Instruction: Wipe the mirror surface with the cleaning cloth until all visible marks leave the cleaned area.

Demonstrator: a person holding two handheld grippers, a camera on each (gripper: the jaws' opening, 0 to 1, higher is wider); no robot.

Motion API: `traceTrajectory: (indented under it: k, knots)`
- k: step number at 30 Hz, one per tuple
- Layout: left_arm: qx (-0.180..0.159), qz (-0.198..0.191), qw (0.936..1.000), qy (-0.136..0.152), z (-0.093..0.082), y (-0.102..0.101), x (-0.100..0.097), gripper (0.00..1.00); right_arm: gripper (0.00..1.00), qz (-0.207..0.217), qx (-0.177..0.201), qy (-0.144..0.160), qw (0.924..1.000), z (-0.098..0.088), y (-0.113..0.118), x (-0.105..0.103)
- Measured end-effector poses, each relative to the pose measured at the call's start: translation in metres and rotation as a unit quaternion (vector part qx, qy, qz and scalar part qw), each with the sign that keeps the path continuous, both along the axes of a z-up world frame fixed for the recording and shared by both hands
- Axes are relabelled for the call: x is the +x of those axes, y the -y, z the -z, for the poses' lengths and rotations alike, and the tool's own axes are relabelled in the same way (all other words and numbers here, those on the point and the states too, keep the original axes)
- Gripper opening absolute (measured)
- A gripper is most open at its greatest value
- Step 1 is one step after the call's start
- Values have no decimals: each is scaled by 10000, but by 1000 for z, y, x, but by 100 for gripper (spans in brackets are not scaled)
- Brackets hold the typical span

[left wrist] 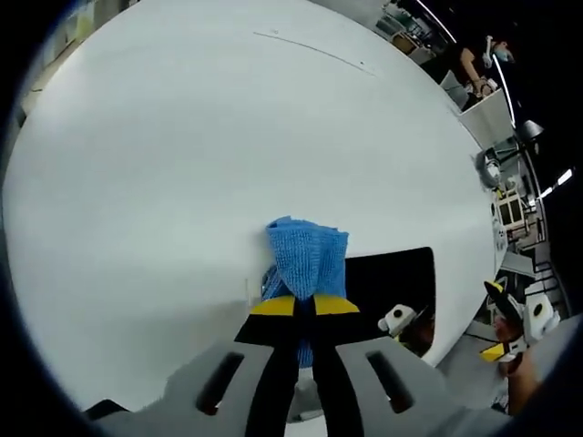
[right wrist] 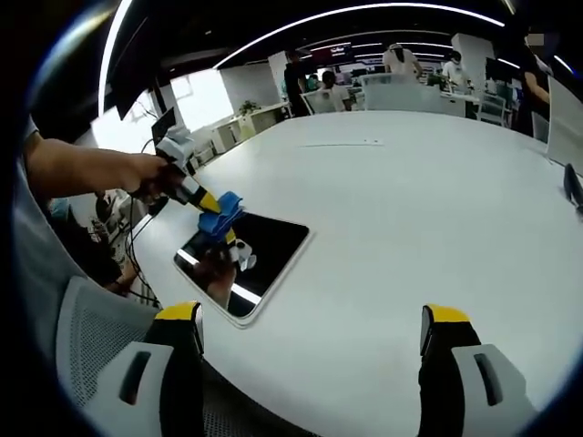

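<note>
We are reading no brand or writing anywhere. The mirror (right wrist: pixel 244 262), a dark rectangle, is lying flat at the near edge of the white table (right wrist: pixel 410 209), its long axis running from that edge inward toward the table's middle. Our left gripper (right wrist: pixel 211 208) is clamping the blue cleaning cloth (left wrist: pixel 305 259) between closed jaws, pressing it on the mirror's far corner. Our right gripper (right wrist: pixel 310 332) is hovering beside the mirror, jaws wide apart, gripping nothing
</note>
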State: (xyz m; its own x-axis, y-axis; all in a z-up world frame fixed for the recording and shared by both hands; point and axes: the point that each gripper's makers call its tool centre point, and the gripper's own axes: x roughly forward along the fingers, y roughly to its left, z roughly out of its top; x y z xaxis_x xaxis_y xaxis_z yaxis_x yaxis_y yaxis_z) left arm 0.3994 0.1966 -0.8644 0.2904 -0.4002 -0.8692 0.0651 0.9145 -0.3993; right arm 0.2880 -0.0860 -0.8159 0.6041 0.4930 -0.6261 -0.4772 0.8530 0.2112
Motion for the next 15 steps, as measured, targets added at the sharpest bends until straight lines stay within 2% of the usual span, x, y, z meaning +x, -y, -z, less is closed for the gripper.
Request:
traceTrajectory:
  k: [8, 15]
  knots:
    - [20, 73, 10000, -9, 1, 15, 1, 2, 98, -12, 25, -76, 10000, 0, 2, -3]
    - [67, 77, 9999, -10, 1, 19, 3, 2, 98, -60, 19, -34, 10000, -3, 5, -2]
